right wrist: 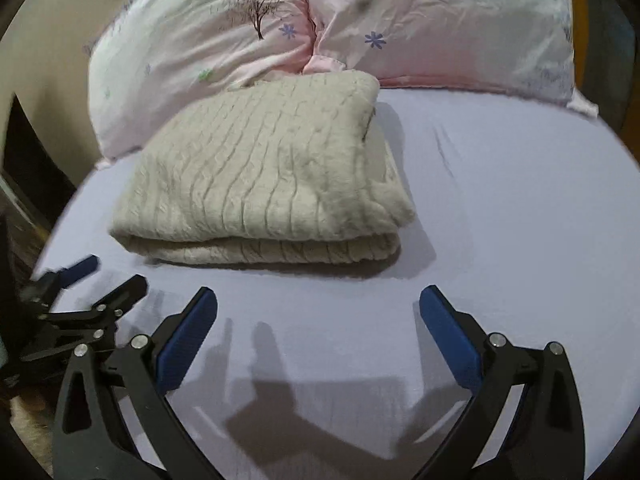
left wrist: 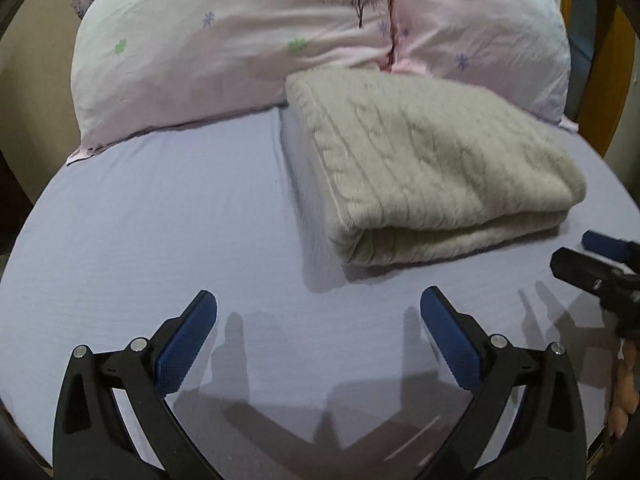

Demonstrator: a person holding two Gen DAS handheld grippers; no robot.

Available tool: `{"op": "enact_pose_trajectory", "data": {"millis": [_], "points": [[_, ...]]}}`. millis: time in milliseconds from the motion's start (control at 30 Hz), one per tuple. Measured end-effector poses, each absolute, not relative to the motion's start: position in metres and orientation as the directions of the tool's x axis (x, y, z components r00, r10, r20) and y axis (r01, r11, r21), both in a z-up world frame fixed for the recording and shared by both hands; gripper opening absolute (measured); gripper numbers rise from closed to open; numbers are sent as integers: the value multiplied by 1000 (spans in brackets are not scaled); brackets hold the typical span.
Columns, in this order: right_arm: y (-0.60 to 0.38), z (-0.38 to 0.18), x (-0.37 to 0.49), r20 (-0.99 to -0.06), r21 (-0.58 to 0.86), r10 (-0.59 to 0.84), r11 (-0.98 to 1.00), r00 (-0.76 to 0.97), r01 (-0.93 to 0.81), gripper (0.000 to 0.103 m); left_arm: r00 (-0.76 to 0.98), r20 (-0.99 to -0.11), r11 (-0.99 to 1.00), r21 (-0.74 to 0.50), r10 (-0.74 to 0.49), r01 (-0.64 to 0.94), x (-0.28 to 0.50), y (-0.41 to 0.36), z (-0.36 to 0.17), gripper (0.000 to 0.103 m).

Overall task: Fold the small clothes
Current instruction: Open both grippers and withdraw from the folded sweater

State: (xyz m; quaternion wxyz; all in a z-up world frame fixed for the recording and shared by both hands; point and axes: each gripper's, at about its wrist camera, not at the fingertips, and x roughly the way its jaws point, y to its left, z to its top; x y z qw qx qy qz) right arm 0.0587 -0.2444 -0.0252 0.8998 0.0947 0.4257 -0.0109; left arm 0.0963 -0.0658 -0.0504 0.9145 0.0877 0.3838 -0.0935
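From your left wrist, the left gripper hangs with fingers apart and empty, the folded sweater lying ahead on the bed, against the pillows.

From your right wrist, the right gripper also gapes empty before the sweater. The fold looks finished; next, likely fetch another garment.
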Motion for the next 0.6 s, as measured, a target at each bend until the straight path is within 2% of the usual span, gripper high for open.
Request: {"op": "enact_pose_trajectory", "data": {"millis": [100,333,600], "points": [[-228,-31,61,-793,59,13,997,609,56,101,669,-740,968,121,-61,222,100,-68,-55,102],[-222,-39,68,-818,-20,-45,999,573,51,101,639,-761,975,40,-111,217,106,-59,-58,102],[-224,-39,71,-819,-18,-46,998,572,54,101,639,-761,975,42,-109,217,106,-61,-58,102]]}}
